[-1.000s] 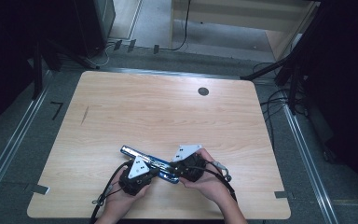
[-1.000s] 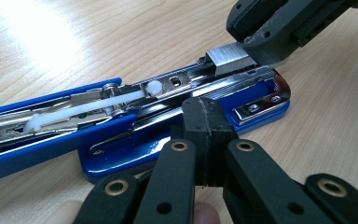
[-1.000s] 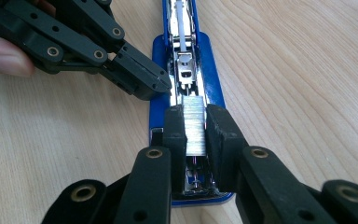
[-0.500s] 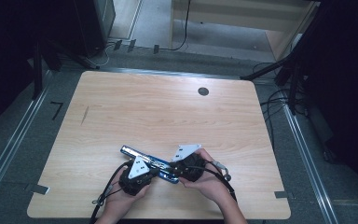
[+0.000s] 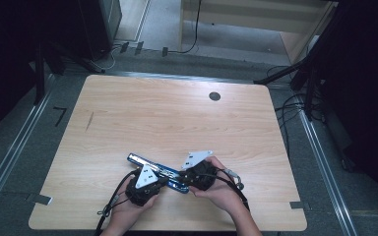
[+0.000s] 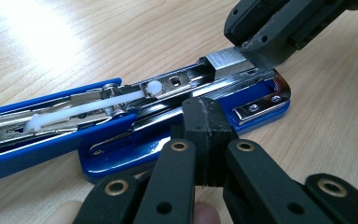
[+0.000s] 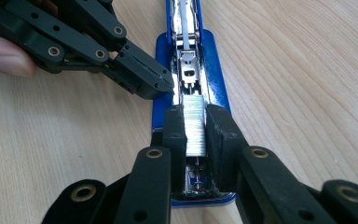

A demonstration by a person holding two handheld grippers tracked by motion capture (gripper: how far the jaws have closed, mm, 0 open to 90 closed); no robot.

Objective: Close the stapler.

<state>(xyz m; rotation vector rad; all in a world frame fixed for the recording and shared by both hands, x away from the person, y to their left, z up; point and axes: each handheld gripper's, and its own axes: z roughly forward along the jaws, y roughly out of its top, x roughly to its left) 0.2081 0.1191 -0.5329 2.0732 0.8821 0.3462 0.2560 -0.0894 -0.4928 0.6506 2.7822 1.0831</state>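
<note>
in the right gripper view the right gripper (image 7: 196,128) has its fingers clamped on a silver strip of staples (image 7: 195,125), held over the open channel of a blue stapler (image 7: 189,70); the strip runs lengthwise along that channel, in line with the stapler's long axis; the left gripper (image 6: 204,135) has its fingers pressed together with nothing between them, their tip resting against the side of the stapler's metal magazine, just above the blue base; in the left gripper view the white pusher rod (image 6: 121,99) lies along the opened top arm, and the front end with the chrome plate points to the right, toward the other gripper; seen from the high view the stapler (image 5: 158,171) lies opened flat on the wooden worktop (image 5: 177,118) near its front edge, its long axis running from upper left to lower right, between the two hands.
</note>
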